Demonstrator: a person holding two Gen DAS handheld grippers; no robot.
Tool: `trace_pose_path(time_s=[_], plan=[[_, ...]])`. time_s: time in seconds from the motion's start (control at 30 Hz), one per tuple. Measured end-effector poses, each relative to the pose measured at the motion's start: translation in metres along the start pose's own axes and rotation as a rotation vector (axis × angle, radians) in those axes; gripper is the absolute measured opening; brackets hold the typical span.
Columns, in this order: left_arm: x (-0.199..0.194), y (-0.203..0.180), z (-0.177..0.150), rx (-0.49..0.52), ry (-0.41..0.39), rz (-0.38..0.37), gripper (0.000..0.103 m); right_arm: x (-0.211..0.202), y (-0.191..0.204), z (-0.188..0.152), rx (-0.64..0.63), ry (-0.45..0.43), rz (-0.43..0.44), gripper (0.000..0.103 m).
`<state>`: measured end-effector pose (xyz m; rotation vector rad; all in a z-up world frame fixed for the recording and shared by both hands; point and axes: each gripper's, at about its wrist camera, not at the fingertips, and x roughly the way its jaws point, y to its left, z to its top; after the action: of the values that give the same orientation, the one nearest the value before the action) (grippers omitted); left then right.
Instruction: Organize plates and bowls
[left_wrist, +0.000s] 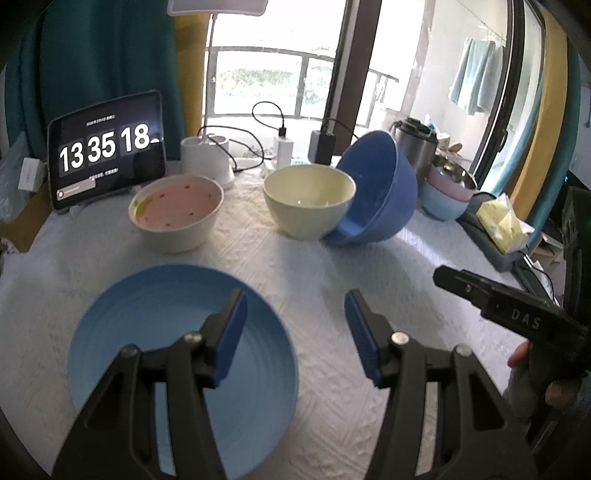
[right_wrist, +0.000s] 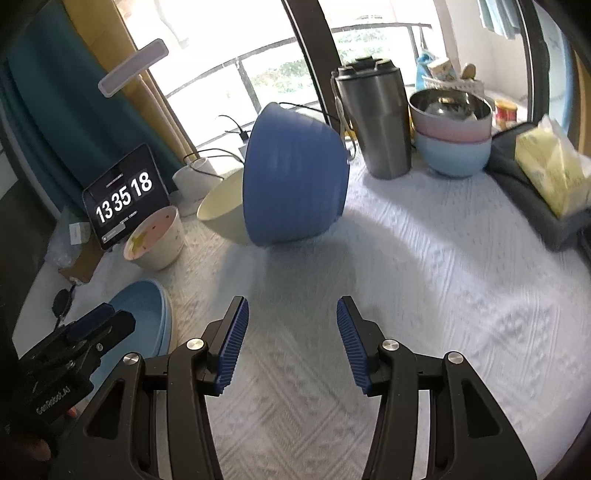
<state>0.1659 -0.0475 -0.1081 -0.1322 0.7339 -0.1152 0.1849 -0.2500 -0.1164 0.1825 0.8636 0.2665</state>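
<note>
Worktop (left_wrist: 314, 258) covered with white textured cloth, set before a bright window; tablet clock (left_wrist: 107, 147) at back left. Blue plate (left_wrist: 155, 306) lies flat, near front left. Pink bowl (left_wrist: 176, 212) and cream bowl (left_wrist: 308, 199) upright. Dark blue bowl (left_wrist: 380, 188) tipped on its side, mouth facing and leaning on the cream bowl. Left hand-held gripper (left_wrist: 295, 332) and right hand-held gripper (right_wrist: 291, 343): both about half open, empty.
</note>
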Motion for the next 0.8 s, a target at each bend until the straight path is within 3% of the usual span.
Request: trace_pose_path(time_s=[0.33, 0.8], plan=[[0.02, 0.019, 0.01, -0.025, 0.003, -0.014, 0.056, 0.022, 0.019, 0.042, -0.044, -0.08, -0.028, 0.065], [0.031, 0.027, 0.018, -0.051, -0.01, -0.026, 0.057, 0.053, 0.022, 0.073, -0.004, -0.091, -0.12, 0.066]])
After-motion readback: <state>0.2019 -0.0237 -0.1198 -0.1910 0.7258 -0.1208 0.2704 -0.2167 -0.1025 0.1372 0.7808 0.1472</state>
